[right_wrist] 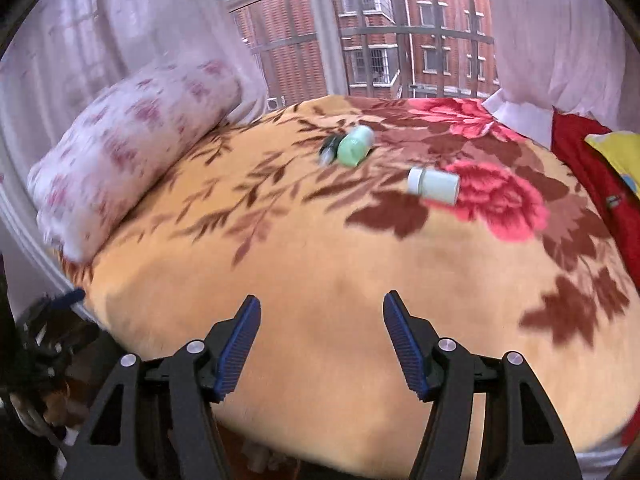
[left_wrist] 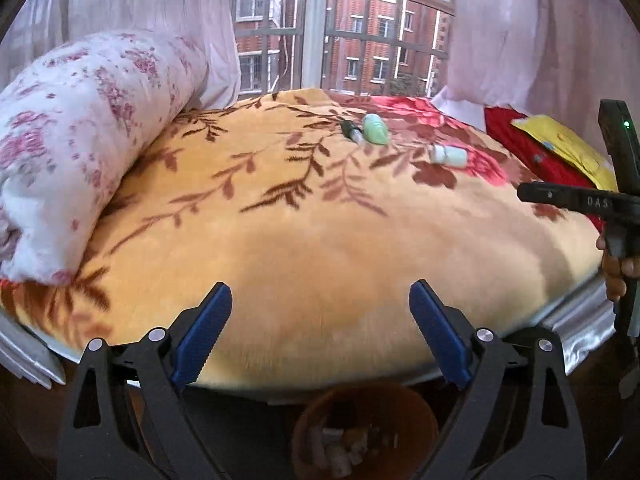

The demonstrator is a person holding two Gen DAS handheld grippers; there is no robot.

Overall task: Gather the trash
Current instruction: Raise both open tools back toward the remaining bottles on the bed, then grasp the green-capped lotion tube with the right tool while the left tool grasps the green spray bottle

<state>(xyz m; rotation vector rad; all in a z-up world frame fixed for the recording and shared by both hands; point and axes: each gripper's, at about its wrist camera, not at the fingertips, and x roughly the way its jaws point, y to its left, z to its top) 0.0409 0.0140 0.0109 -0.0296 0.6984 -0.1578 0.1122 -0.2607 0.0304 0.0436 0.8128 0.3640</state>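
Observation:
On the orange flowered blanket (left_wrist: 304, 248) (right_wrist: 320, 264) lie three bits of trash far ahead. A pale green bottle (left_wrist: 375, 129) (right_wrist: 355, 146) rests against a small dark bottle (left_wrist: 351, 131) (right_wrist: 329, 151). A white bottle (left_wrist: 449, 155) (right_wrist: 433, 185) lies on its side to their right. My left gripper (left_wrist: 320, 312) stands open over the bed's near edge, nothing between its blue pads. My right gripper (right_wrist: 322, 320) is open and empty too, well short of the bottles. A brown bin (left_wrist: 364, 428) holding scraps sits on the floor below the left gripper.
A rolled floral quilt (left_wrist: 80, 140) (right_wrist: 132, 140) lies along the bed's left side. Red and yellow cloth (left_wrist: 560, 148) (right_wrist: 608, 168) is piled at the right. Sheer curtains and a window stand behind the bed. A hand with the other gripper's body (left_wrist: 616, 208) is at the right edge.

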